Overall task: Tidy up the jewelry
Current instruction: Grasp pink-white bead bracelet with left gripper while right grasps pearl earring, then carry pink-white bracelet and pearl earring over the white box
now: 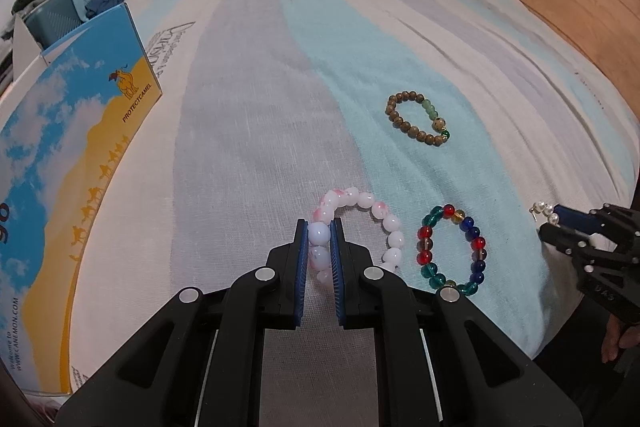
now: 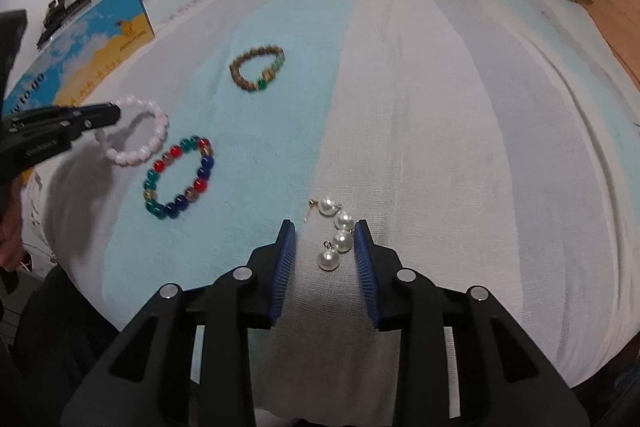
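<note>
On the bed (image 2: 420,107) we see pearl earrings (image 2: 335,234) strung lengthwise, pointing away, w/ right hand-held gripper (image 2: 325,231) spread apart, gripping nothing. Left hand-held gripper (image 1: 319,230) pinches pink bracelet (image 1: 356,227); only left view shows clamped beads.

We count three bead bracelets: pink-white (image 1: 360,227), multicoloured (image 1: 452,251), brown (image 1: 418,123); four pearls (image 2: 335,235); one box (image 1: 68,147).

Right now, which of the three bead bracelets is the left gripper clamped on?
The pink-and-white bracelet: the left gripper pinches its beads. The multicoloured bracelet and brown wooden bracelet lie free.
</note>
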A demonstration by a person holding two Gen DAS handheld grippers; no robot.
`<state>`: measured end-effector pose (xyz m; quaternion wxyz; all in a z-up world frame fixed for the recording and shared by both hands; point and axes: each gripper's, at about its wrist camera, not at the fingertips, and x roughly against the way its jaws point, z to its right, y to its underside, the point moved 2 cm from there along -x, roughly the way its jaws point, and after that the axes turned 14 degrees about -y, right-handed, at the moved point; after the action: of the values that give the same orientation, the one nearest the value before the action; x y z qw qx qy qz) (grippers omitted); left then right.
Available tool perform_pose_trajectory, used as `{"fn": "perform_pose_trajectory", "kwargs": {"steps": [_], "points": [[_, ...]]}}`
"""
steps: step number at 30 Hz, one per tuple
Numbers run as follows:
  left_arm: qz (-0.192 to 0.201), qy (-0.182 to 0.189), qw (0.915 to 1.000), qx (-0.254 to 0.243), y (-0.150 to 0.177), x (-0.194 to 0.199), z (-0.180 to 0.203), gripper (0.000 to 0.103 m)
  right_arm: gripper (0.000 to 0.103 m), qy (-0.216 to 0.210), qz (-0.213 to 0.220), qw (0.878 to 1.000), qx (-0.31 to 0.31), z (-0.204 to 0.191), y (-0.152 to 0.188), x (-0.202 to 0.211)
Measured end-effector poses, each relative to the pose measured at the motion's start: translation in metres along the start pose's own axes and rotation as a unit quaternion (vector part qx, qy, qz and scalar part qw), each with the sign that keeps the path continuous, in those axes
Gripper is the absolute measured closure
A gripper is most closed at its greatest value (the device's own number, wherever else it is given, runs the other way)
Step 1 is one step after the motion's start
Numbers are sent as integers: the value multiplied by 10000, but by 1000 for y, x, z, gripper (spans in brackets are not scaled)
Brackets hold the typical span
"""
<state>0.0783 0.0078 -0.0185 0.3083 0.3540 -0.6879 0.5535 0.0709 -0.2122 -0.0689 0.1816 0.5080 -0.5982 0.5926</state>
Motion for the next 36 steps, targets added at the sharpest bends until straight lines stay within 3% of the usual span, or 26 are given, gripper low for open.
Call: {"fn": "perform_pose_trajectory", "kwargs": {"steps": [2, 3, 4, 5, 36], "points": [[14, -12, 10000, -10, -1, 1, 0, 93, 78, 4, -34, 10000, 15, 1, 2, -4], [13, -10, 10000, -3, -1, 1, -1, 93, 81, 34, -34, 10000, 46, 1, 3, -4], [16, -14, 10000, 0, -2, 1, -1, 93, 91, 46, -27, 10000, 40, 1, 2, -4], [26, -19, 10000, 3, -2, 2, -1, 93, 92, 27, -19, 10000, 13, 1, 1, -3], [361, -84, 9993, 60, -29, 46, -11, 93, 92, 35, 673, 9975, 198, -21, -55, 64]]}}
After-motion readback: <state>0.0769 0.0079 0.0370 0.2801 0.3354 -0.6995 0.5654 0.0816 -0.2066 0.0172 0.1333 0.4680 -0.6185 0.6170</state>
